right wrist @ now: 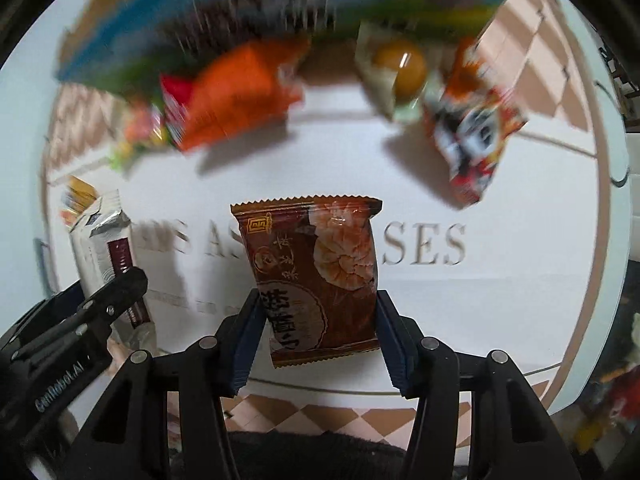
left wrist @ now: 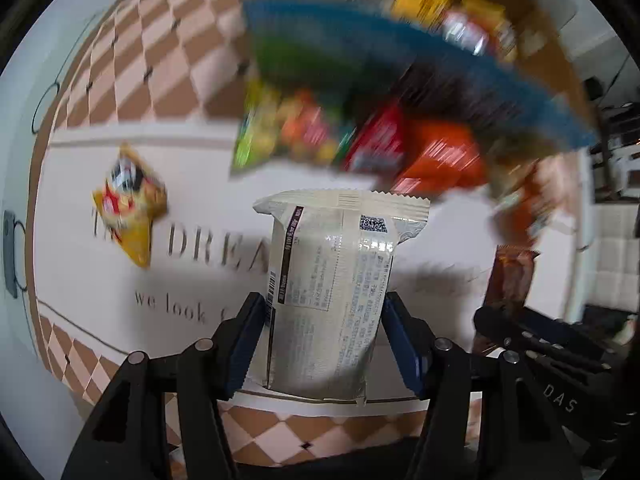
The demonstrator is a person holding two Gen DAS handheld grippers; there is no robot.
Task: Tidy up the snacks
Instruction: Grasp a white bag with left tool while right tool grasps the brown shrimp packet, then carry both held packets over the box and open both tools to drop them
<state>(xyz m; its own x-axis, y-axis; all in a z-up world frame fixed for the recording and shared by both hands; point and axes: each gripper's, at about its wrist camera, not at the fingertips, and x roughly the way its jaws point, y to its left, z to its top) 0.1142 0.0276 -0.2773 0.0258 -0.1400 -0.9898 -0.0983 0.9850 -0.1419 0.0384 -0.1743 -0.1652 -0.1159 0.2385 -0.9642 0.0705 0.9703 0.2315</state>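
Between the blue pads of the left gripper (left wrist: 325, 340) stands a cream-white snack packet (left wrist: 334, 280), printed back facing the camera, both pads pressed against its sides so that it is clamped and held clear of the mat (left wrist: 100, 280) below. Beyond the fingertips lies a blurred heap of bright wrappers (left wrist: 360, 140) beside a large blue bag (left wrist: 400, 52), with a cardboard box (left wrist: 552, 40) farther off. Well to the left of the left gripper a small yellow packet (left wrist: 130, 204) rests alone on the white mat with its grey lettering.

Clenched likewise, the right gripper (right wrist: 318, 334) grips a brown pastry packet (right wrist: 316, 276) by its lower sides, upright between the pads. Ahead of it lie an orange packet (right wrist: 236, 92) and, to the right, a red and white packet (right wrist: 472, 136); a pale wrapper showing a golden-brown round (right wrist: 396, 66) sits between them. Just left of the right gripper, the other tool appears with its white packet.
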